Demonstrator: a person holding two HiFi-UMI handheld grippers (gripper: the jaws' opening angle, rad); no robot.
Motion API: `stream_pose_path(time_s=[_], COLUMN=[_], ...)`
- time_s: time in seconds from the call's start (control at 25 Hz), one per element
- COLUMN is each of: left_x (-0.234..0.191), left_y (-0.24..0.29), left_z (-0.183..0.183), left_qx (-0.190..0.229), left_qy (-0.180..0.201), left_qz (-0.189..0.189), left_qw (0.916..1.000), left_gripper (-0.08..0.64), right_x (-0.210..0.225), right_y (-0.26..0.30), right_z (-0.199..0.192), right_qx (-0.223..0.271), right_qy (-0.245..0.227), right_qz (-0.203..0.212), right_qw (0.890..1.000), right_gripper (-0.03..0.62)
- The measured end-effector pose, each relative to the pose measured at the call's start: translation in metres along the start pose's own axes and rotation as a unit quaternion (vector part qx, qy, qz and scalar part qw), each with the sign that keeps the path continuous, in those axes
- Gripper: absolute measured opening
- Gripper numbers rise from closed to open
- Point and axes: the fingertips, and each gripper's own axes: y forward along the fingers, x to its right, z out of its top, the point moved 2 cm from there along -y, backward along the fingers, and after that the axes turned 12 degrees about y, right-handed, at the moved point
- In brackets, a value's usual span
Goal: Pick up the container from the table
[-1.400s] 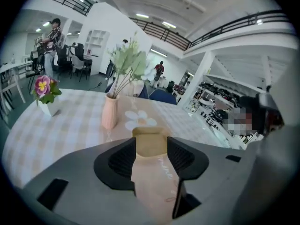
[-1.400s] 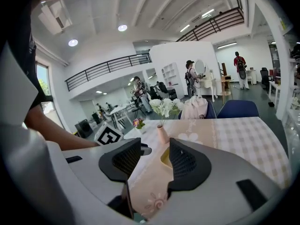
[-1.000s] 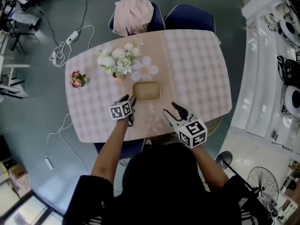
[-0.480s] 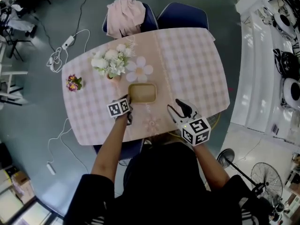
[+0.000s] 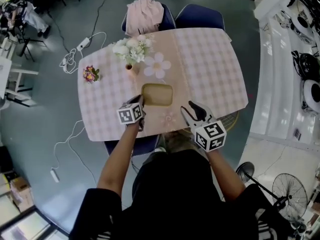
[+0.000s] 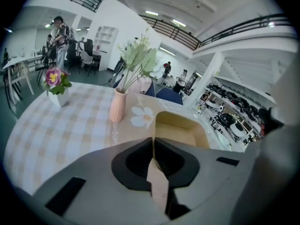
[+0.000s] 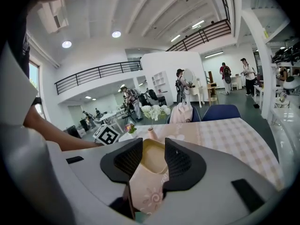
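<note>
- A small white pot with a pink flower (image 5: 91, 74) stands on the pink-and-white checked tabletop (image 5: 210, 69), far out to the left of the left claw (image 5: 139, 103) and beyond it.
- A ribbed pink vase holding white flowers (image 6: 117, 106) stands upright ahead of the left claw, slightly to its left, well apart from it.
- The left claw is pressed together, and its jaws pinch the thin near-left wall of the shallow tan rectangular container (image 6: 180, 130). In the left gripper view the wall's edge runs straight down into the slit between the jaws.
- The tan container (image 5: 157, 94) sits just ahead and right of the left claw, between the two claws, over the plain beige strip down the middle of the tabletop. Its open top faces up and its inside is bare. I cannot tell whether its base is off the cloth.
- A white flower-shaped mat (image 5: 157, 65) lies flat beyond the container, just beside the vase.
- The right claw (image 5: 194, 110) is spread, with its jaws closing. The container shows through the gap in the right gripper view (image 7: 152, 156), yet it lies ahead and to the left of the tips. The pads press on nothing.
</note>
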Motion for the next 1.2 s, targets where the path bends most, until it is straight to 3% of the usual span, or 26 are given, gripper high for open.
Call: stream_pose_path(time_s=[0.08,0.2,0.28,0.56,0.76,1.2], left_x=[0.006,0.011,0.012,0.017,0.019,0.012], left_y=[-0.028,-0.069,-0.094,-0.152,-0.179,-0.208], left_z=[-0.005,-0.009,-0.012,-0.031,-0.042,-0.06], left_qx=[0.017,0.042,0.059,0.104,0.125,0.133], left_qy=[0.001,0.002,0.003,-0.013,-0.018,-0.025], left_qz=[0.003,0.011,0.015,0.021,0.021,0.028], left_qw=[0.9999,0.999,0.9982,0.9942,0.9918,0.9904], left_gripper=[0.017,0.017,0.015,0.017,0.017,0.016], right_x=[-0.015,-0.04,-0.058,-0.104,-0.128,-0.156], right_y=[-0.011,-0.024,-0.031,-0.052,-0.058,-0.059], right_z=[-0.006,-0.013,-0.017,-0.028,-0.033,-0.046], right_qx=[0.01,0.024,0.029,0.053,0.061,0.058], right_qy=[-0.003,-0.01,-0.022,-0.065,-0.071,-0.082], right_qz=[0.0,0.003,0.005,0.007,0.015,0.033], right_qw=[1.0,1.0,0.999,0.996,0.996,0.994], right_gripper=[0.117,0.025,0.006,-0.002,-0.002,-0.002])
